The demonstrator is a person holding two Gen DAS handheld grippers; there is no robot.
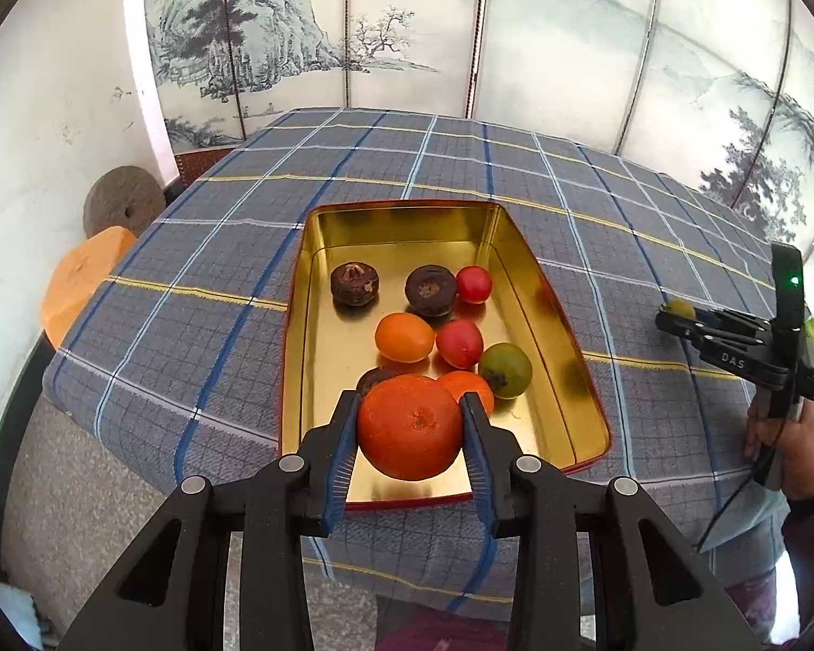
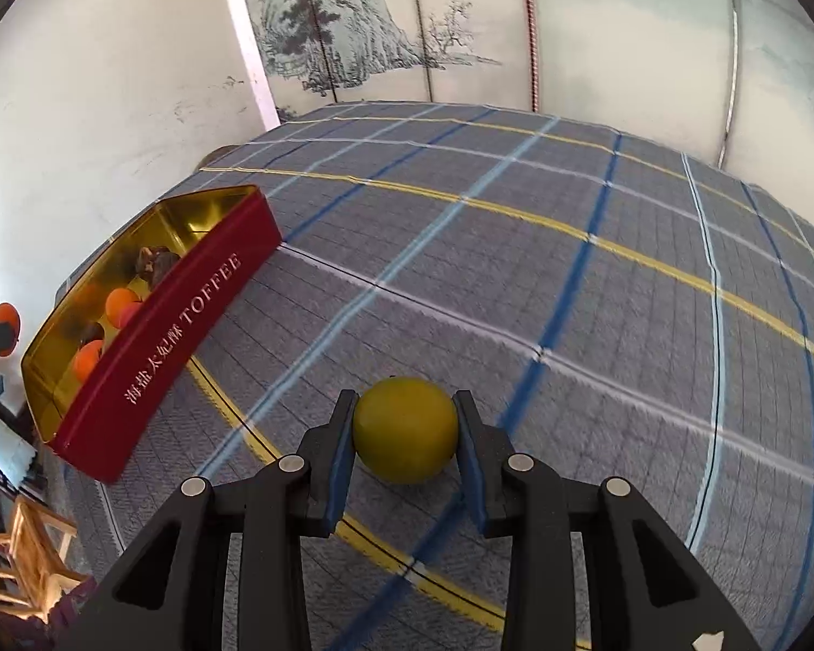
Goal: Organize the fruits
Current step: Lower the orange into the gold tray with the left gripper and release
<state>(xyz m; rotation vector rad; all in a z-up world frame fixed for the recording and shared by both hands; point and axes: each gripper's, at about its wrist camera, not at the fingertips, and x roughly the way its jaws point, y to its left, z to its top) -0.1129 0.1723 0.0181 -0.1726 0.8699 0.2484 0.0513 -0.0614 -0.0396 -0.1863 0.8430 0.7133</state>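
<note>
Two grippers are gripping fruit: my left gripper (image 1: 411,420) is clenching an orange (image 1: 410,426) over the toffee tin (image 1: 537,276), my right gripper (image 2: 404,431) a yellow-green fruit (image 2: 405,428).

One tin (image 1: 548,293) with gold lining. Two claws: left claw (image 1: 411,423), right claw (image 2: 404,428). In the tin: two red fruits (image 1: 474,283) (image 1: 459,343), two brown fruits (image 1: 354,284) (image 1: 430,289), a third dark one (image 1: 377,378) partly hidden, two orange fruits (image 1: 404,337) (image 1: 469,384), one green fruit (image 1: 506,362). One large orange (image 1: 410,426) in the left claw; one yellow fruit (image 2: 405,428) in the right.
</note>
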